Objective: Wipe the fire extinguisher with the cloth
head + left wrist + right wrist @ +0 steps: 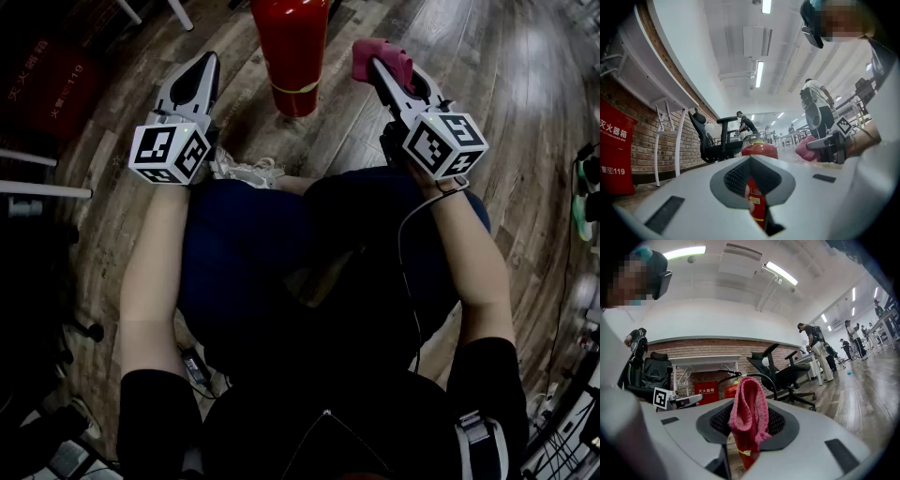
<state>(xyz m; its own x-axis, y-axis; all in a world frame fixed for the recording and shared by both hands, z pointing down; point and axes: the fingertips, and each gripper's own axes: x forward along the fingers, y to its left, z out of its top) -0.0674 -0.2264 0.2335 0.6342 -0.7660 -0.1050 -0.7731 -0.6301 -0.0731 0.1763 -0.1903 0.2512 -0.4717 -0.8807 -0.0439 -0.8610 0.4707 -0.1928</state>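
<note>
A red fire extinguisher stands upright on the wooden floor ahead of my knees. My right gripper is shut on a pink knitted cloth, held just right of the cylinder and apart from it. In the right gripper view the cloth hangs out of the shut jaws, with the extinguisher partly hidden behind it. My left gripper is shut and holds nothing, a little left of the cylinder. Through its jaw notch the extinguisher shows straight ahead.
A red fire-equipment box stands at the left against a brick wall. Black office chairs and a white table stand behind the extinguisher. My shoe rests near its base. Cables lie at the right.
</note>
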